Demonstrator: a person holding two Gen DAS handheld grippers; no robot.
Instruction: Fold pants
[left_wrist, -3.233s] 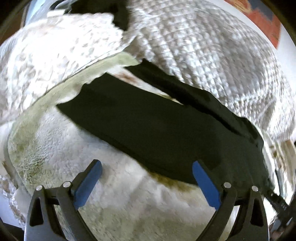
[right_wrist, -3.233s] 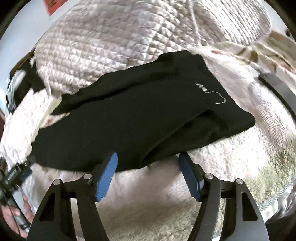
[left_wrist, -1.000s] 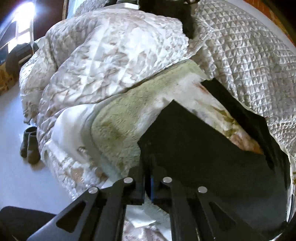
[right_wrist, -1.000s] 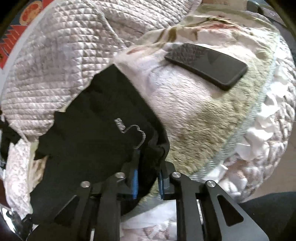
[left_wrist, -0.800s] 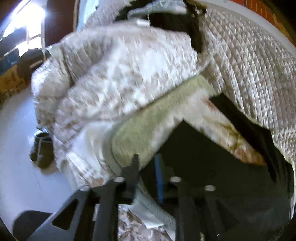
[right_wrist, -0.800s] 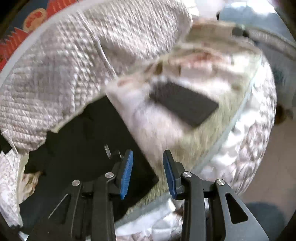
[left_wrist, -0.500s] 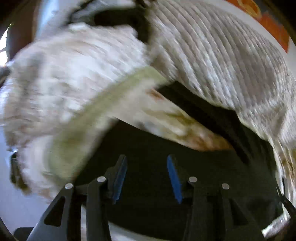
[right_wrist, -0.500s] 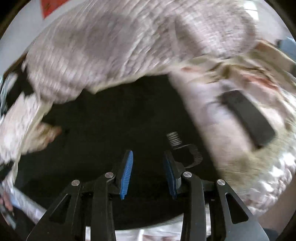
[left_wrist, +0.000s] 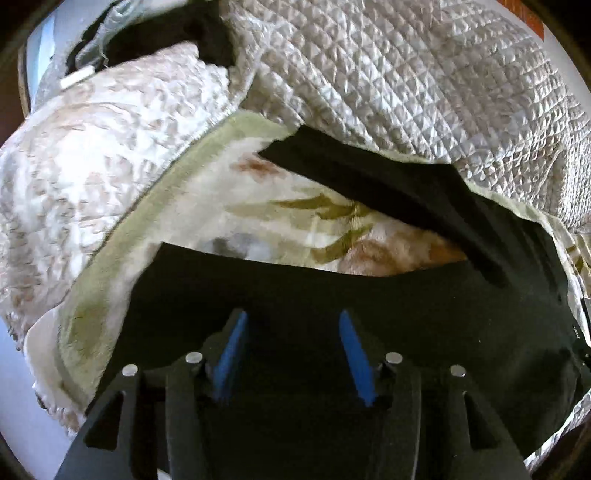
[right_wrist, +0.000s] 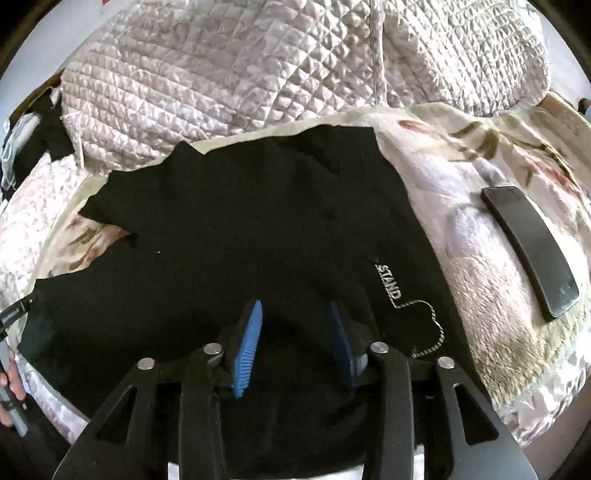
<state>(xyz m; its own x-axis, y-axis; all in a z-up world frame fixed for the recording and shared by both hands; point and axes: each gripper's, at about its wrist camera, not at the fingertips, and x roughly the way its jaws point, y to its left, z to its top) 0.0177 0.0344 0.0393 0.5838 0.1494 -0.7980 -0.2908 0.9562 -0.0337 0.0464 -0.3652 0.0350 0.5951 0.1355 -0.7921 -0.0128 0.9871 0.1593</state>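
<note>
Jaws of both grippers stand spread, blue pads apart, nothing pinched between them. Left gripper (left_wrist: 291, 328) and right gripper (right_wrist: 293, 321) each hover over the black pants (right_wrist: 229, 236), which lie spread on a floral fleece blanket (right_wrist: 436, 173); one leg (left_wrist: 373, 177) angles away from the other across the blanket. White "STAND" lettering (right_wrist: 388, 278) marks the fabric just right of the right gripper. A dark phone (right_wrist: 530, 251) rests on the blanket, well apart from the pants. A quilted cover (right_wrist: 236, 62) is heaped behind.
</note>
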